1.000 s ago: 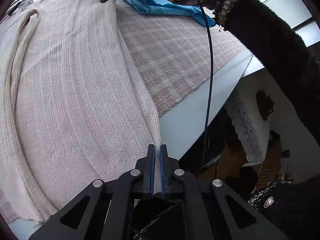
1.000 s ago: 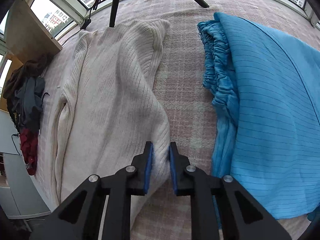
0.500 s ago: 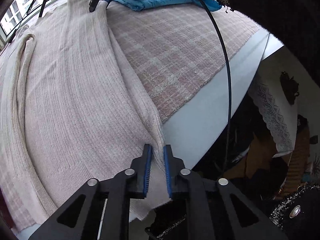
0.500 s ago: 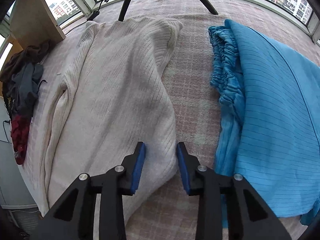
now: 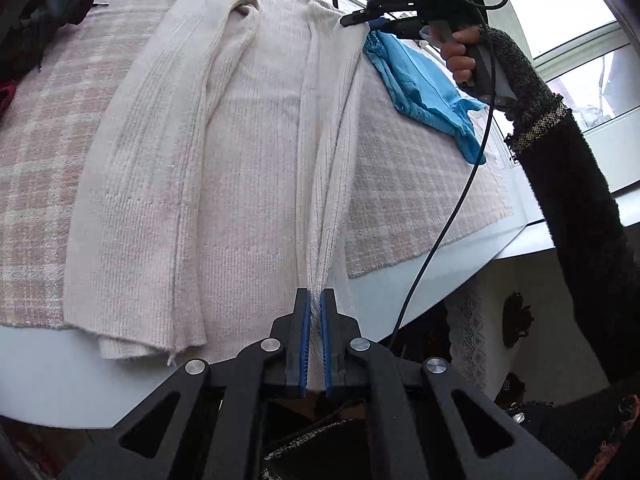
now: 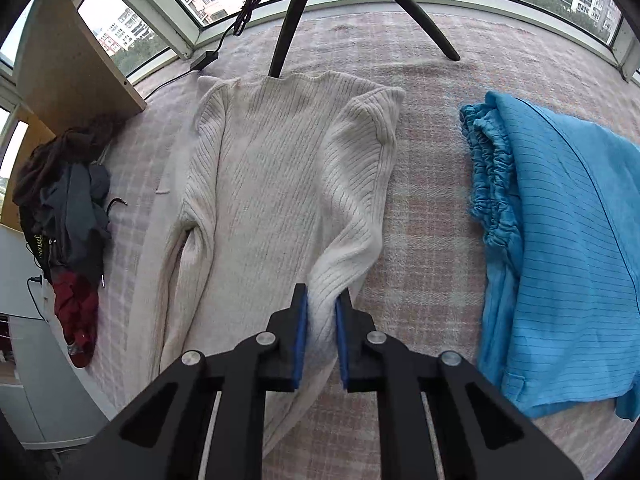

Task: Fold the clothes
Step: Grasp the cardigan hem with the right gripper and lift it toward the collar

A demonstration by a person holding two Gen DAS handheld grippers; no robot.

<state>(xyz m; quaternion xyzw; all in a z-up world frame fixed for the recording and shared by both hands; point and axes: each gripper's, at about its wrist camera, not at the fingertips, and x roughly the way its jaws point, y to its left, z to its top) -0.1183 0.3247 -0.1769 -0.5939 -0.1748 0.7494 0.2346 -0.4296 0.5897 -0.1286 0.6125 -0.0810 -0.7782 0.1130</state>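
A cream ribbed sweater (image 6: 280, 184) lies flat on the pink plaid cloth (image 6: 424, 216), collar toward the windows. The left gripper (image 5: 314, 308) is clamped on the sweater's hem edge, the knit bunched tight between its blue pads at the near end of the garment. The right gripper (image 6: 321, 312) is pinched on the same side edge further up — the fabric fills the gap between its pads; from the left wrist view it sits at the sweater's far end (image 5: 362, 20), near the shoulder. Between the two grips the sweater's right side is raised into a long taut ridge above the rest of the body. A blue garment (image 6: 560, 248) lies to the right of the sweater, apart from it; a heap of dark clothes (image 6: 68, 208) lies to its left — at the cloth's edge
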